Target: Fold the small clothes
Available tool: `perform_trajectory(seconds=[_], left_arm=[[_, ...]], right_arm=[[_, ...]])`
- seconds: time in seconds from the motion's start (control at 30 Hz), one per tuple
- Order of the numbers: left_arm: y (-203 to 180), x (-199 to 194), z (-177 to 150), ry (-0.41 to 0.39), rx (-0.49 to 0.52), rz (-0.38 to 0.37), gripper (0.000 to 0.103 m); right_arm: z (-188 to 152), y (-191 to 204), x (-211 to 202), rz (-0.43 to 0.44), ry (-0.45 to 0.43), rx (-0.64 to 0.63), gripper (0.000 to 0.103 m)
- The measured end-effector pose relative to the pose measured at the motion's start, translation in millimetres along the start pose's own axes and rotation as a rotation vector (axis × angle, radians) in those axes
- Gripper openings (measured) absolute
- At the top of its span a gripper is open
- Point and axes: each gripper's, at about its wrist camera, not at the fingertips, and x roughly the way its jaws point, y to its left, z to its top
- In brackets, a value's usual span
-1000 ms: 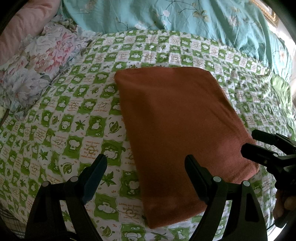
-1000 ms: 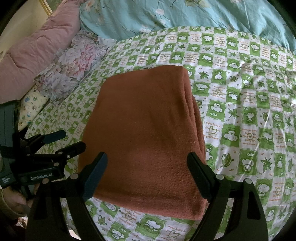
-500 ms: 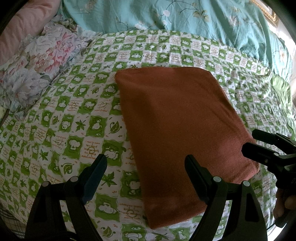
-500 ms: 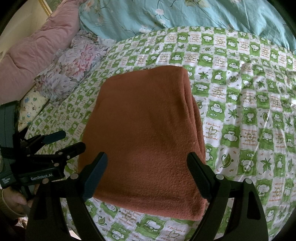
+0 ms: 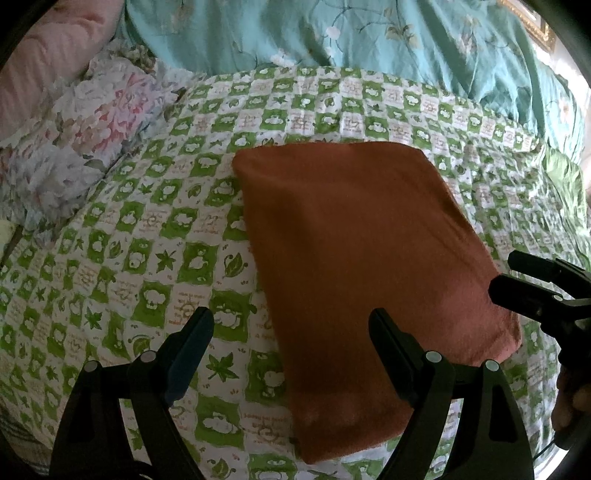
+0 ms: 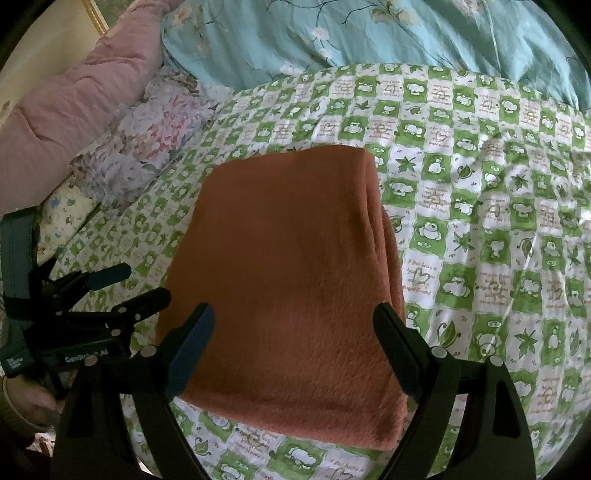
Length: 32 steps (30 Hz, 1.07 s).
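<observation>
Folded rust-orange cloth (image 6: 284, 291) lies flat on the green-and-white checked bedsheet (image 6: 480, 240), filling centre frame in the right wrist view and sitting centre-right in the left wrist view (image 5: 369, 273). It reads as a neat rectangle several layers thick; stacked layer edges show along its right side in the right wrist view. Long axis runs away from both cameras, from lower frame toward the teal quilt (image 6: 369, 33) at the top. Right gripper (image 6: 293, 343): fingers spread wide, holding nothing, poised above the near short edge with the cloth spanning the gap between them. Left gripper (image 5: 291, 347): fingers likewise spread and empty, offset toward the cloth's left long edge, so only its right finger overlaps the fabric and its left finger sits over bare sheet. Each tool appears in the other's view: the left at lower left of the right wrist view, the right at the right edge of the left wrist view, both just beside the near corners. Judgement: the right gripper is the better centred on the cloth. If another fold is intended, the near short edge would go toward the far one, both corners pinched; otherwise the fold looks essentially complete. Floral pillow (image 5: 85, 140) at upper left is well apart.
</observation>
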Motion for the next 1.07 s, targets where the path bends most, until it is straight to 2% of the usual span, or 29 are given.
perform_trajectory(seconds=[0.4, 1.07], left_arm=[[3.9, -1.3, 11.4, -0.007, -0.003, -0.003, 0.086], [0.0, -9.1, 3.9, -0.006, 0.003, -0.010, 0.086]], right_arm=[[4.5, -3.4, 0.8, -0.001, -0.007, 0.008, 0.088], [-1.2, 0.9, 1.0, 0.014, -0.001, 0.036, 0.088]])
